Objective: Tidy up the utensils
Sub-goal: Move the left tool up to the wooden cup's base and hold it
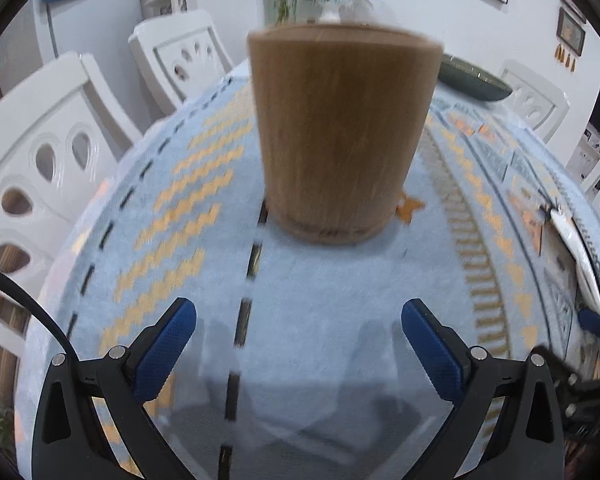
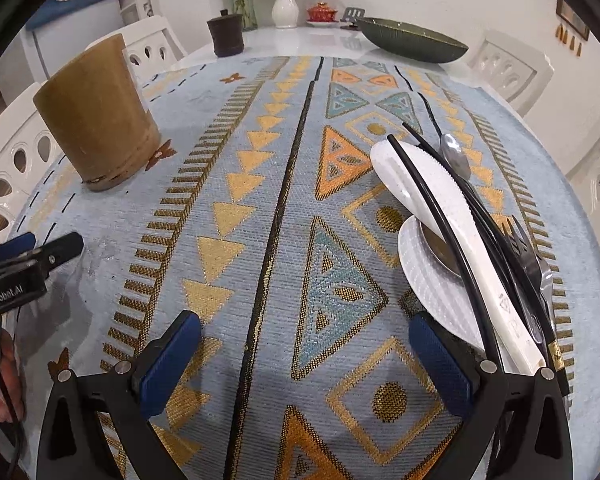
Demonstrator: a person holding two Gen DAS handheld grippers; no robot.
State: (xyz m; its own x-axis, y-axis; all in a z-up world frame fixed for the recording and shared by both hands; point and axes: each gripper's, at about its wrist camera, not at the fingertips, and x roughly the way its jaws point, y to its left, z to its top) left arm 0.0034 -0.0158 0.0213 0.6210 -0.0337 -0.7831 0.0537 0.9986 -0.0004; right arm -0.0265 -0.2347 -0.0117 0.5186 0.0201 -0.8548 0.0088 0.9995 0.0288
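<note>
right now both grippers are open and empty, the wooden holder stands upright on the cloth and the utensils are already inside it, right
Not quite. The utensils are not in the wooden holder; the right wrist view shows them piled flat on the cloth, well to the holder's right. The rest holds: the left gripper and right gripper are open and empty, and the holder stands upright.

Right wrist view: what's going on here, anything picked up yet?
Nothing is held yet. A person has a hand-held gripper in each hand over a patterned blue and gold tablecloth. The right hand-held gripper is open and empty, beside a pile of utensils: white plastic spoons, black chopsticks, a metal spoon and a black fork. The left hand-held gripper is also open, facing the upright tan bamboo holder, not touching it.
</note>
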